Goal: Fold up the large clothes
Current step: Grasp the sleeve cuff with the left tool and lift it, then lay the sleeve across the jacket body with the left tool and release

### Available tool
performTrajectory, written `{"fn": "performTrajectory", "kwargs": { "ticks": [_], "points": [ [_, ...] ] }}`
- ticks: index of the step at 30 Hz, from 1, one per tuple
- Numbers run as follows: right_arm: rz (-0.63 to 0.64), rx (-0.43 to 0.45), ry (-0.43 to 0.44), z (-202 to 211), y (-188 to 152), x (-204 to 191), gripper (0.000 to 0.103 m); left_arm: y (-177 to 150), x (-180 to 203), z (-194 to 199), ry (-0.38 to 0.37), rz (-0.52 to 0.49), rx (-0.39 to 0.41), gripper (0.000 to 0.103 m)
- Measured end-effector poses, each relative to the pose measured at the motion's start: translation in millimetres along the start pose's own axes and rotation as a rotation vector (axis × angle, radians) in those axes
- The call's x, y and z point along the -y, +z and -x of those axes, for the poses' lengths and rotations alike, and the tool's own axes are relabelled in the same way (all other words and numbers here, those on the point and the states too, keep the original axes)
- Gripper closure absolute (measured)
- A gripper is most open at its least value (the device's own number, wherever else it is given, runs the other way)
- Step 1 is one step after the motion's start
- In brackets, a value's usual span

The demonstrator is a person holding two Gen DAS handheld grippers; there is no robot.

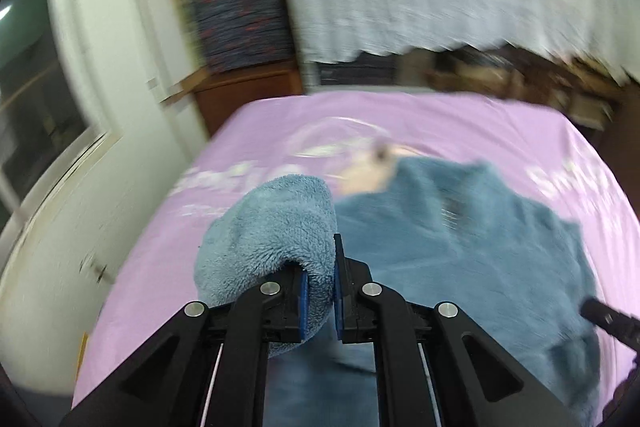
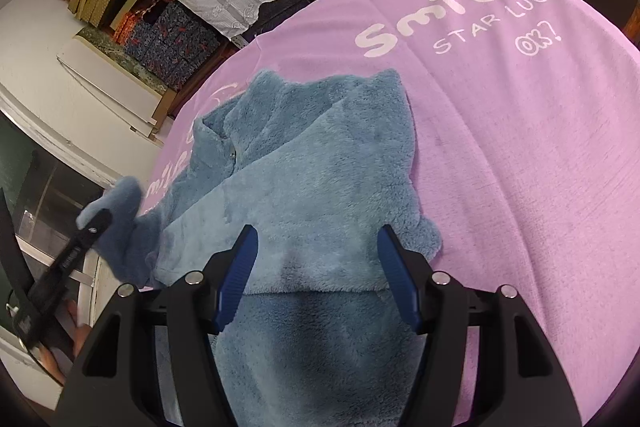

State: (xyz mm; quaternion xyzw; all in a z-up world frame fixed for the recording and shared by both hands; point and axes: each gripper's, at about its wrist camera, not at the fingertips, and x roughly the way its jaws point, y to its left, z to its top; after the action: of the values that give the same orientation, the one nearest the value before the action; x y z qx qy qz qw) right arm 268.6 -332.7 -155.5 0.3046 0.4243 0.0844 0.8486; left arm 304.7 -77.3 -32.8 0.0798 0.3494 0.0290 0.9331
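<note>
Two grippers: left gripper (image 1: 320, 291) has jaws clenched on the blue fleece garment (image 2: 312, 171), apparently its sleeve, at nine o'clock; right gripper (image 2: 316, 279) hovers released over the pink sheet (image 2: 520, 147).

The garment (image 2: 312, 163) lies on the sheet (image 2: 520, 147), seemingly nearer its left edge.
</note>
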Motion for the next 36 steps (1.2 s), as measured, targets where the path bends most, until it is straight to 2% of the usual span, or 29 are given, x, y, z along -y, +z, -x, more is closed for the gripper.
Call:
{"fn": "performTrajectory", "kwargs": {
  "ticks": [4, 7, 11, 12, 15, 16, 19, 23, 26, 28, 32, 36],
  "points": [
    [-0.023, -0.003, 0.020, 2, 2, 5, 0.042, -22, 67, -23, -0.041, -0.143, -0.045, 0.092],
    [-0.038, 0.001, 0.032, 4, 3, 8, 0.042, -47, 102, -50, -0.039, -0.223, -0.116, 0.091],
    [-0.044, 0.008, 0.038, 6, 5, 10, 0.042, -59, 114, -54, 0.013, -0.274, -0.091, 0.088],
    [-0.045, 0.009, 0.040, 6, 5, 11, 0.042, -58, 113, -50, 0.007, -0.275, -0.089, 0.081],
    [-0.042, 0.016, 0.041, 7, 5, 10, 0.042, -55, 98, -28, -0.025, -0.246, -0.049, 0.041],
    [-0.040, 0.019, 0.039, 7, 4, 10, 0.042, -55, 91, -20, -0.035, -0.238, -0.028, 0.034],
    [-0.026, 0.034, 0.030, 10, 3, 6, 0.042, -59, 61, 7, -0.014, -0.226, 0.045, 0.021],
    [0.040, 0.068, 0.010, 15, -1, -7, 0.042, -66, 9, 13, 0.059, -0.192, 0.077, 0.020],
    [0.122, 0.078, 0.030, 18, -7, -26, 0.040, -74, -32, -3, 0.099, -0.134, 0.019, 0.020],
    [0.185, 0.089, 0.057, 20, -14, -42, 0.040, -76, -54, -21, 0.098, -0.090, -0.040, 0.020],
    [0.362, 0.094, 0.056, 17, -31, -96, 0.041, -66, -69, -52, 0.081, -0.035, -0.138, 0.020],
    [0.594, 0.101, -0.043, -2, -51, -158, 0.040, -60, -79, -74, 0.073, 0.031, -0.178, 0.020]
  ]
}}
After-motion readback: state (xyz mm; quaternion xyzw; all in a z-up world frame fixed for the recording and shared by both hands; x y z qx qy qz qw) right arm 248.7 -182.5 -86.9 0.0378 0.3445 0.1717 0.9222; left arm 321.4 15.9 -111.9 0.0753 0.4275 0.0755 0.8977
